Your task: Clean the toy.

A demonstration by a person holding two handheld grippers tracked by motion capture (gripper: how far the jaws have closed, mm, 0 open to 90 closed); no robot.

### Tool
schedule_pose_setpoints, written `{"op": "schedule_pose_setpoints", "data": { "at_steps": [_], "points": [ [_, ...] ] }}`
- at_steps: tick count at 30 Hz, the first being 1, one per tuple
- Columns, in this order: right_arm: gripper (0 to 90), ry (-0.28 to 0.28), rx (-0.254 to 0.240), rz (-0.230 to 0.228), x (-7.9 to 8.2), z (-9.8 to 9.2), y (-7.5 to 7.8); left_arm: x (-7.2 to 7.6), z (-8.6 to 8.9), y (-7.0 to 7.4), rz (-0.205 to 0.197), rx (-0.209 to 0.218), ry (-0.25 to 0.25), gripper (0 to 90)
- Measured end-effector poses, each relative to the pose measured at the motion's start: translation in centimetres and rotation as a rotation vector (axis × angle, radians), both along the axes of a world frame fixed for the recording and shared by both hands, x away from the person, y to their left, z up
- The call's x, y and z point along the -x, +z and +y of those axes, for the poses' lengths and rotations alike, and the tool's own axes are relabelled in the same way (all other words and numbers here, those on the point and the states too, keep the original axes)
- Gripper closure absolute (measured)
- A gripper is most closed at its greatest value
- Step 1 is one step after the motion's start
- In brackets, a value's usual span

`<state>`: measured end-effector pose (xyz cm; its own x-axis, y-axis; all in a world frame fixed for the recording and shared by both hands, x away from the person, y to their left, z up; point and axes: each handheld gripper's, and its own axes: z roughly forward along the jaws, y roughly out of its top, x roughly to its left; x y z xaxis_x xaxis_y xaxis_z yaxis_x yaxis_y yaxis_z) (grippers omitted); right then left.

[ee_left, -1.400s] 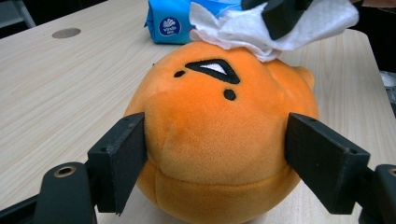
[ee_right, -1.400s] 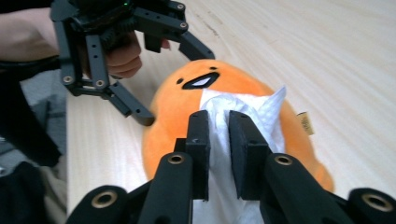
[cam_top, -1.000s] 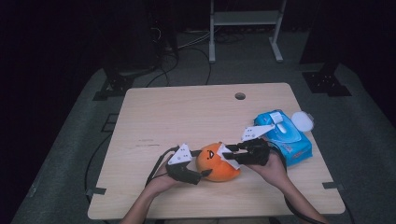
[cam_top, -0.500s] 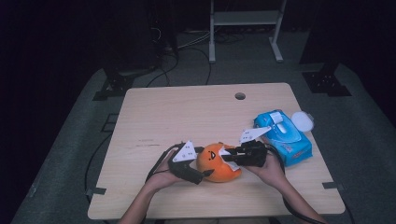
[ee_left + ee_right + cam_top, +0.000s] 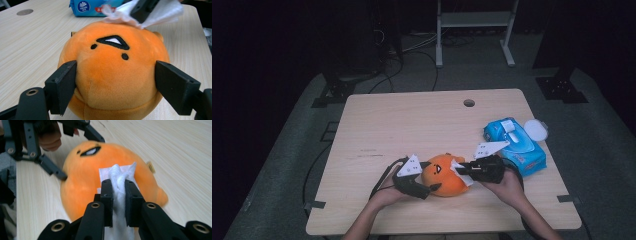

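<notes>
Since the wipe (image 5: 119,178) is already bunched up between the right gripper (image 5: 117,186) jaws, which have just been closing on it, the whole thing comes down to this: the orange plush (image 5: 100,170) sits straight ahead of that gripper, touching the wipe's front edge. The left gripper (image 5: 115,80) is spread around the plush from the opposite side, left jaw touching, right jaw maybe a hair off. The blue wipes pack (image 5: 515,144) lies beyond the right hand (image 5: 507,187), lid flipped open, a sheet poking out.
</notes>
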<state>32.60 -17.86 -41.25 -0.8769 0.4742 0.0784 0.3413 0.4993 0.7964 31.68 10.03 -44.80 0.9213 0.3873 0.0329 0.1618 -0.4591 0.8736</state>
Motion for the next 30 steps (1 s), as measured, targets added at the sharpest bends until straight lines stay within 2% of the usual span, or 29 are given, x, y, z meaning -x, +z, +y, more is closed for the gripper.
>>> {"op": "schedule_pose_setpoints", "data": {
  "at_steps": [2,5,8,10,11,13,15,16,19,21,22,24,27,28,29,30],
  "points": [
    [78.8,-0.005,0.016,-0.003,0.5,-0.5,0.0,-0.2,0.1,-0.1,0.004,0.001,0.006,20.1],
    [79.0,0.009,-0.005,0.015,1.6,-0.6,-0.1,-0.5,0.3,-0.3,0.024,0.022,0.029,20.4],
    [79.0,0.072,-0.039,0.024,2.5,0.8,0.1,-0.6,0.2,-0.5,0.035,0.039,0.059,20.9],
    [79.0,0.113,-0.032,0.004,2.8,2.1,0.4,-0.6,0.1,-0.4,0.034,0.037,0.064,20.9],
    [79.0,0.117,-0.011,-0.016,3.0,2.7,0.5,-0.6,0.2,-0.4,0.032,0.032,0.061,20.9],
    [79.2,0.105,0.021,-0.055,3.0,3.0,0.5,-0.6,0.3,-0.4,0.039,0.037,0.055,20.8],
    [79.2,0.089,0.024,-0.058,2.9,2.7,0.4,-0.6,0.4,-0.4,0.042,0.041,0.046,20.6],
    [79.3,0.048,0.008,-0.056,2.2,1.4,0.2,-0.6,0.5,-0.3,0.037,0.041,0.025,19.9],
    [79.5,-0.015,-0.025,-0.018,1.2,-0.8,-0.2,-0.5,0.5,-0.3,0.029,0.038,0.013,19.3],
    [79.6,-0.027,-0.044,0.007,1.2,-1.6,-0.6,-0.5,0.4,-0.2,0.026,0.038,0.012,19.5],
    [79.7,-0.026,-0.046,0.009,1.4,-1.6,-0.7,-0.4,0.2,-0.2,0.022,0.025,0.020,19.7],
    [79.8,-0.005,-0.046,-0.003,1.9,-0.7,-0.6,-0.4,0.0,-0.2,0.028,0.024,0.045,20.2],
    [79.7,0.051,0.017,-0.066,3.1,1.6,-0.4,-0.4,-0.1,-0.3,0.028,0.018,0.061,20.2],
    [79.7,0.051,0.017,-0.066,3.1,1.6,-0.4,-0.4,-0.1,-0.2,0.024,0.012,0.062,20.2],
    [79.1,0.052,0.074,-0.124,3.7,2.4,-0.5,-0.3,0.1,-0.3,0.033,0.018,0.066,20.2],
    [78.5,0.055,0.082,-0.138,3.7,2.5,-0.5,-0.3,0.1,-0.3,0.036,0.021,0.066,20.2]
  ]
}}
